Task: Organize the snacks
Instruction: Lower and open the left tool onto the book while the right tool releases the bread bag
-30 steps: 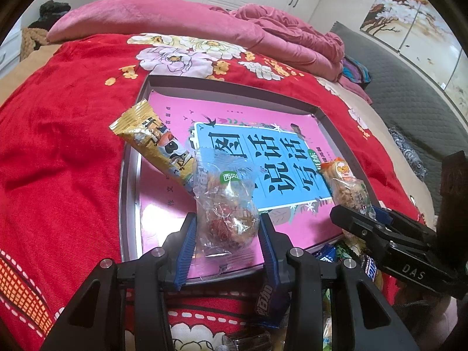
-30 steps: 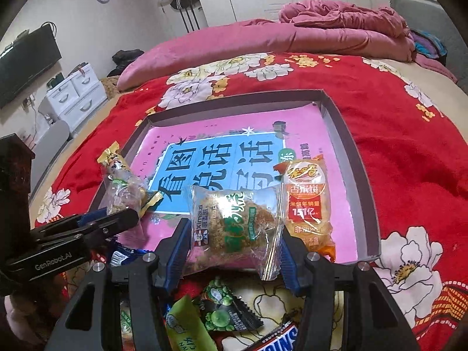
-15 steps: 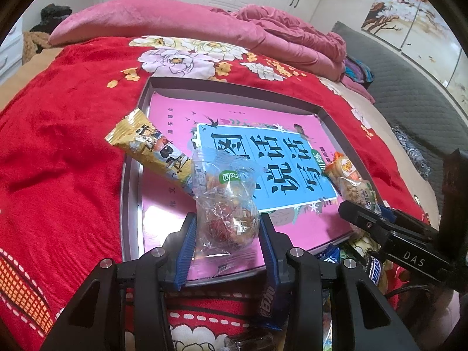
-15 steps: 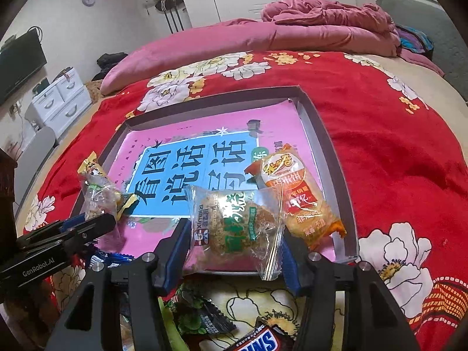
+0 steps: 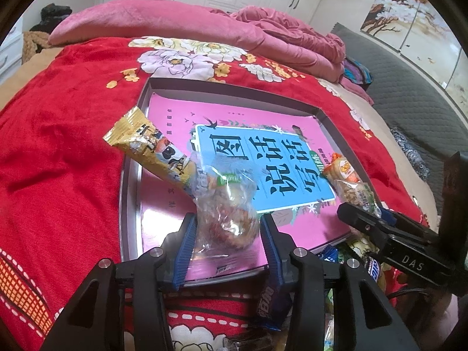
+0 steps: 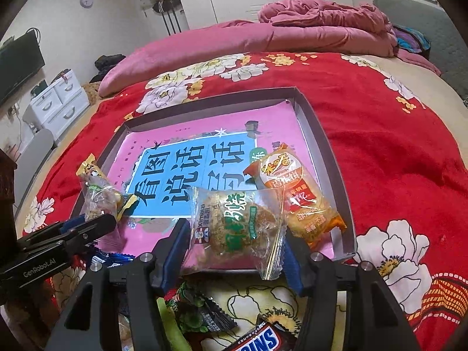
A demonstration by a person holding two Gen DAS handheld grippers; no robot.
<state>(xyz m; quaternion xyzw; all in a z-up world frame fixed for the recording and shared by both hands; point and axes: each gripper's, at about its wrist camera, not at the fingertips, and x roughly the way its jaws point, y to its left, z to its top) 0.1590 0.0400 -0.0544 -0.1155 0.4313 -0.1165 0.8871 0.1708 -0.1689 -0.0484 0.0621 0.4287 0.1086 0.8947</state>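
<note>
Left gripper (image 5: pixel 226 228) jaws opening around a clear pastry packet (image 5: pixel 226 213); right gripper (image 6: pixel 234 237) jaws opening around a green-lettered cake packet (image 6: pixel 237 225)

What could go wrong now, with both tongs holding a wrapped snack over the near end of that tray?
Both tongs are opening. The left tongs free a clear-wrapped pastry that overlaps the yellow snack bar lying across the tray rim; it may nudge that bar out. The right tongs let go of a floss cake packet at the near rim, so it might slide off among the loose sweets below.
</note>
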